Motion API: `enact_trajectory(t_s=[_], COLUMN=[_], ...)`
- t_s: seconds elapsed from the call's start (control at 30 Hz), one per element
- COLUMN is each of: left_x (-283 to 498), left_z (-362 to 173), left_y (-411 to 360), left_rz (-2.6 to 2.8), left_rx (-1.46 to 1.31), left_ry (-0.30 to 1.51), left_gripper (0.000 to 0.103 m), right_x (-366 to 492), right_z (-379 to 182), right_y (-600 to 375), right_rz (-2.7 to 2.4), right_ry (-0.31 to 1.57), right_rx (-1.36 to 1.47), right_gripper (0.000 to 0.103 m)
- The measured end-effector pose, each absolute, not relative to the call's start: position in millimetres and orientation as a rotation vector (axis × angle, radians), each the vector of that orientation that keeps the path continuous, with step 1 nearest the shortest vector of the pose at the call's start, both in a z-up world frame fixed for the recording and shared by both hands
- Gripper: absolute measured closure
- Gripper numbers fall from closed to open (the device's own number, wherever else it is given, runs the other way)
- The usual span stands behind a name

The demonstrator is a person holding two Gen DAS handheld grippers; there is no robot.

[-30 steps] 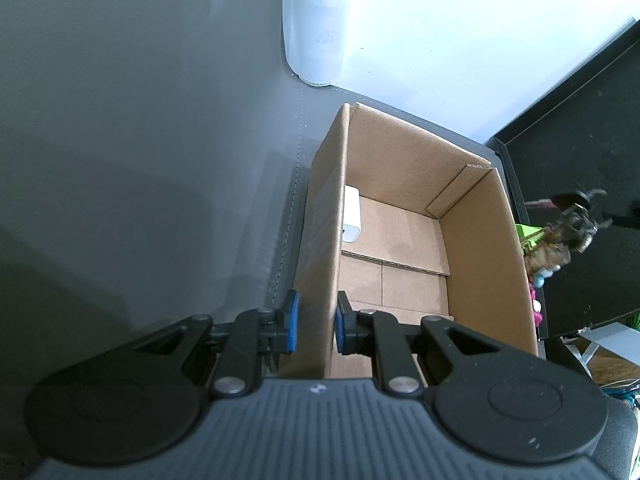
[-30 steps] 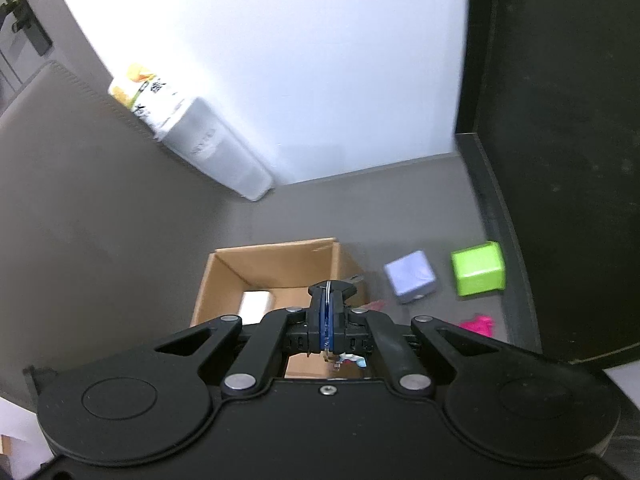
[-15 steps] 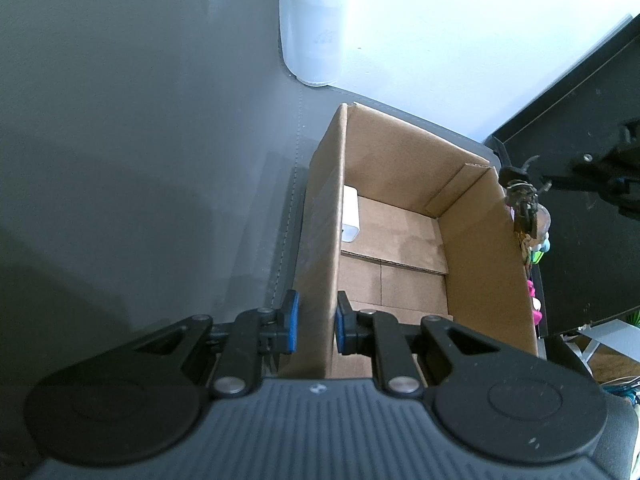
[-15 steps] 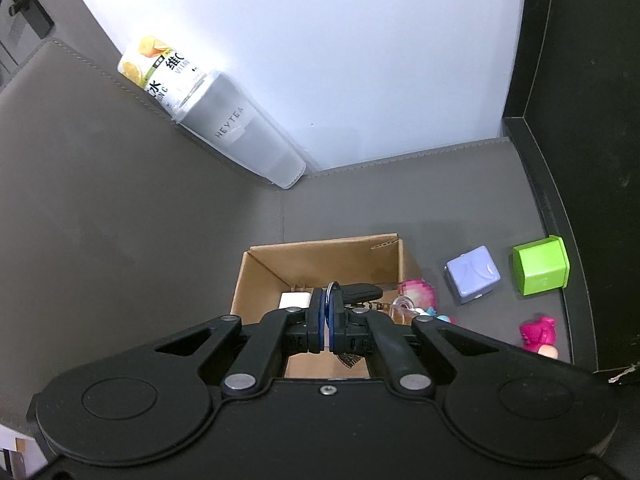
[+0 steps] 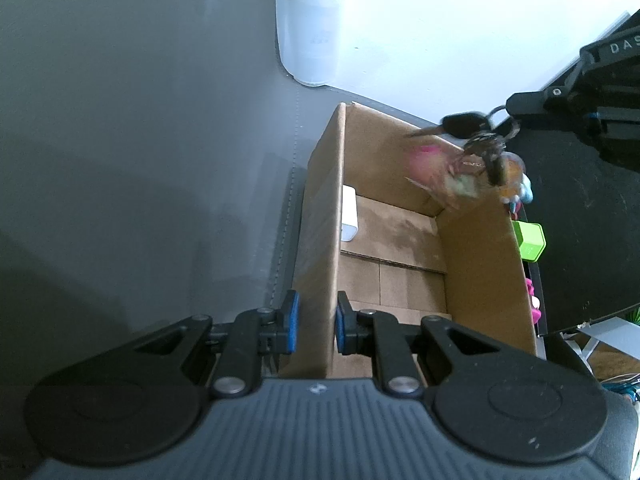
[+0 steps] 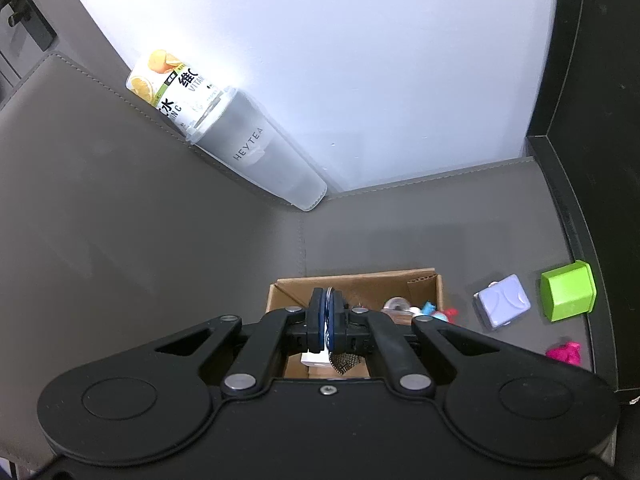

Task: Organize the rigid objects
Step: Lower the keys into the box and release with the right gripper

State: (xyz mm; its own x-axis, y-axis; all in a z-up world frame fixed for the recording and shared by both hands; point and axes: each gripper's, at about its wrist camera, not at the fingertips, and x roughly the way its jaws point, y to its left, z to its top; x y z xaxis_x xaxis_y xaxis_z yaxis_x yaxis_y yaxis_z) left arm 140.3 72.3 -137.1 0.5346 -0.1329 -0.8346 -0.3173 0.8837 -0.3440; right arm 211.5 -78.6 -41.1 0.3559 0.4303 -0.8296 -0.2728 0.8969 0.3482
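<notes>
An open cardboard box (image 5: pixel 476 264) stands on the grey mat, with a small white block (image 5: pixel 349 214) lying against its left inner wall. My left gripper (image 5: pixel 314 322) is shut on the box's left wall, one blue pad on each side. My right gripper (image 6: pixel 327 320) is shut on the ring of a key bunch (image 5: pixel 476 140) with a black key and blurred pink and pale charms. The bunch hangs over the box's far right corner. From the right wrist view, the box (image 6: pixel 356 282) lies just beyond the fingers, and the white block (image 6: pixel 314 358) shows below them.
A frosted cup (image 6: pixel 256 152) with a fruit label stands at the mat's back edge. Right of the box lie a lilac cube (image 6: pixel 502 306), a green cube (image 6: pixel 568 296) and a pink toy (image 6: pixel 566 352). A black raised wall (image 6: pixel 592 160) borders the right side.
My right gripper has carried the key bunch leftward, from beyond the box's right wall to above its far right corner. The left gripper and the box have stayed still.
</notes>
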Motion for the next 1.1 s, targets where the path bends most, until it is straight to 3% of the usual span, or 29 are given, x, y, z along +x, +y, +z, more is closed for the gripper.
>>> enact_trajectory(t_s=[1.1], left_x=[142], left_z=[-138], left_y=[72], left_rz=[0.123], left_rx=[-0.508], left_ry=[1.016], left_gripper=[0.086], right_x=[195], right_z=[-51], right_y=[-123], right_rz=[0.400], right_ry=[1.156], right_rx=[0.161], right_gripper=[0.099])
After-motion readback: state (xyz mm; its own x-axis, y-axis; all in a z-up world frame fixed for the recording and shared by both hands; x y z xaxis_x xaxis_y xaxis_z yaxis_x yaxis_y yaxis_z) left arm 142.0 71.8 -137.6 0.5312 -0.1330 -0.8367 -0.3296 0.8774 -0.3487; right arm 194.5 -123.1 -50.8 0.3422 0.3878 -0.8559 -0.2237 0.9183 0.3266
